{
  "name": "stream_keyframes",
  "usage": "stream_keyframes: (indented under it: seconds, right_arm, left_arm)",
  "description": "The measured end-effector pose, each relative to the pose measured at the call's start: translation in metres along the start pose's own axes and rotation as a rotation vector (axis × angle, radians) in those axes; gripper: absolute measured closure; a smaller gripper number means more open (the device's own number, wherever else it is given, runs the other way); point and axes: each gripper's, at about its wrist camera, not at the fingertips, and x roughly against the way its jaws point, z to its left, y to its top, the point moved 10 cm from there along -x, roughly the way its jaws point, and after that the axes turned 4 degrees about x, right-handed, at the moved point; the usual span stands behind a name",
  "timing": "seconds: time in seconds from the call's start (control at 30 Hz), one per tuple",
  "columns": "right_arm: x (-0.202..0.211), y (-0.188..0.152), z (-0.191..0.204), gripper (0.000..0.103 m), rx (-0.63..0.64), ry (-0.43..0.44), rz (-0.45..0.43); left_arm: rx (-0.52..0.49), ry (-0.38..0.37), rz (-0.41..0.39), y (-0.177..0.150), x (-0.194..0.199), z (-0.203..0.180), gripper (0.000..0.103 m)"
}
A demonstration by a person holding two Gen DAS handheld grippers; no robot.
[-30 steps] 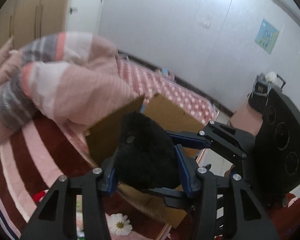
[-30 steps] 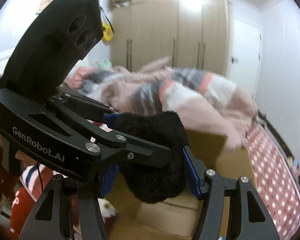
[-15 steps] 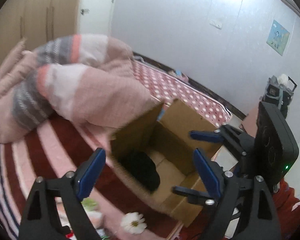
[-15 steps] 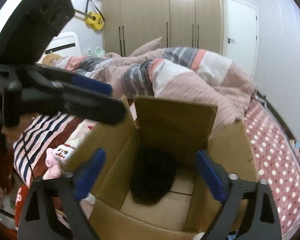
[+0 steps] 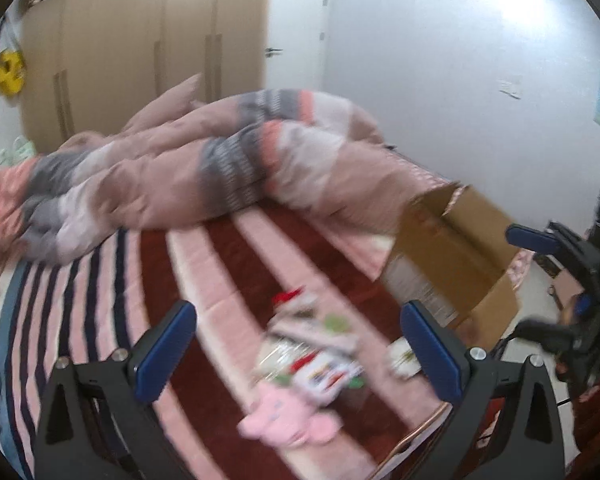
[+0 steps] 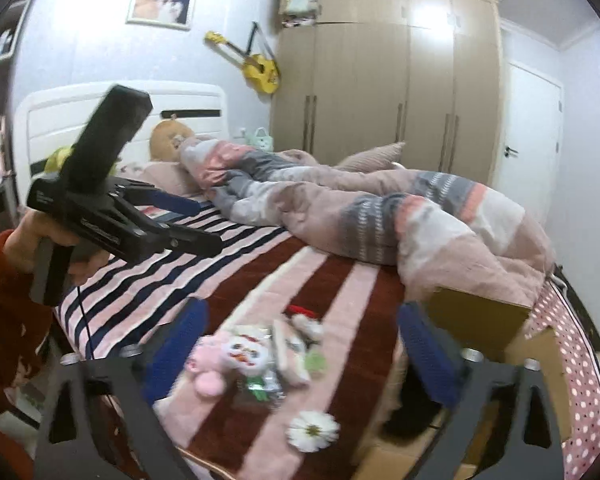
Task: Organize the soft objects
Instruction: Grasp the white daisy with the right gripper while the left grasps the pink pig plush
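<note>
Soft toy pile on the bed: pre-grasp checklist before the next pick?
1. Left tool open and empty: ok.
2. Right tool open and empty: ok.
3. Soft toy pile visible ahead of both tools: ok.
4. Cardboard box open to receive: ok.
5. Black plush inside the box: ok, though partly hidden.
6. Single toy isolated for grasp: cannot tell, both views are blurred and the pile overlaps.
</note>
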Motion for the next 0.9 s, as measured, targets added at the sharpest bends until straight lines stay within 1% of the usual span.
stream_keyframes:
  seconds: [0.03, 0.07, 0.1, 0.13, 0.17, 0.23, 0.27, 0.3, 0.37, 0.43, 0.5, 0.57, 0.6, 0.63, 0.67, 0.7, 0.77, 0.83, 0.9]
  right_arm:
    - [-0.003, -0.003, 0.006, 0.035, 0.001, 0.008, 0.008]
    - [-0.009, -0.011, 0.015, 0.044, -0.005, 0.024, 0.024]
    - [-0.016, -0.022, 0.025, 0.047, -0.023, 0.052, 0.047]
    - [-0.022, -0.031, 0.028, 0.053, -0.038, 0.064, 0.068]
    - [-0.032, -0.047, 0.031, 0.058, -0.055, 0.064, 0.111]
    - [-0.048, -0.077, 0.036, 0.064, -0.069, 0.043, 0.181]
    - [-0.054, -0.09, 0.037, 0.064, -0.076, 0.032, 0.208]
    - [-0.058, -0.1, 0.036, 0.064, -0.084, 0.019, 0.229]
    - [-0.07, -0.128, 0.032, 0.064, -0.12, -0.028, 0.294]
    - [-0.078, -0.144, 0.022, 0.064, -0.13, -0.097, 0.326]
    - [-0.085, -0.154, 0.013, 0.064, -0.132, -0.153, 0.34]
    - [-0.092, -0.16, 0.007, 0.065, -0.144, -0.165, 0.352]
    - [-0.094, -0.163, 0.005, 0.066, -0.144, -0.171, 0.361]
    - [-0.098, -0.166, 0.003, 0.07, -0.139, -0.184, 0.377]
    - [-0.102, -0.17, 0.002, 0.072, -0.127, -0.2, 0.396]
    - [-0.105, -0.173, 0.001, 0.072, -0.121, -0.207, 0.407]
    - [-0.109, -0.177, -0.001, 0.072, -0.104, -0.244, 0.426]
    - [-0.112, -0.178, -0.004, 0.072, -0.091, -0.278, 0.433]
    - [-0.114, -0.179, -0.006, 0.072, -0.066, -0.321, 0.448]
  left_arm:
    - [0.009, 0.017, 0.005, -0.01, 0.003, 0.012, 0.002]
    - [0.019, 0.035, 0.006, -0.02, 0.005, 0.023, 0.002]
    - [0.033, 0.049, 0.005, -0.031, 0.006, 0.034, 0.002]
    - [0.048, 0.054, 0.006, -0.041, 0.007, 0.043, 0.002]
    - [0.067, 0.051, 0.013, -0.056, 0.005, 0.052, 0.002]
    - [0.092, 0.023, 0.035, -0.079, -0.005, 0.061, 0.002]
    - [0.109, -0.005, 0.058, -0.095, -0.012, 0.064, 0.002]
    - [0.121, -0.019, 0.074, -0.104, -0.019, 0.065, 0.002]
    - [0.154, -0.038, 0.121, -0.133, -0.037, 0.071, 0.002]
    - [0.157, -0.05, 0.143, -0.15, -0.05, 0.068, 0.002]
    - [0.175, -0.063, 0.166, -0.163, -0.061, 0.066, 0.005]
    - [0.215, -0.091, 0.182, -0.176, -0.071, 0.064, 0.009]
    - [0.224, -0.101, 0.183, -0.178, -0.073, 0.063, 0.009]
    - [0.236, -0.116, 0.186, -0.181, -0.077, 0.061, 0.011]
    - [0.241, -0.128, 0.192, -0.183, -0.08, 0.059, 0.016]
    - [0.242, -0.132, 0.196, -0.182, -0.082, 0.058, 0.019]
    - [0.24, -0.147, 0.204, -0.184, -0.088, 0.053, 0.031]
    - [0.25, -0.16, 0.22, -0.187, -0.095, 0.052, 0.034]
    - [0.253, -0.159, 0.239, -0.19, -0.102, 0.05, 0.034]
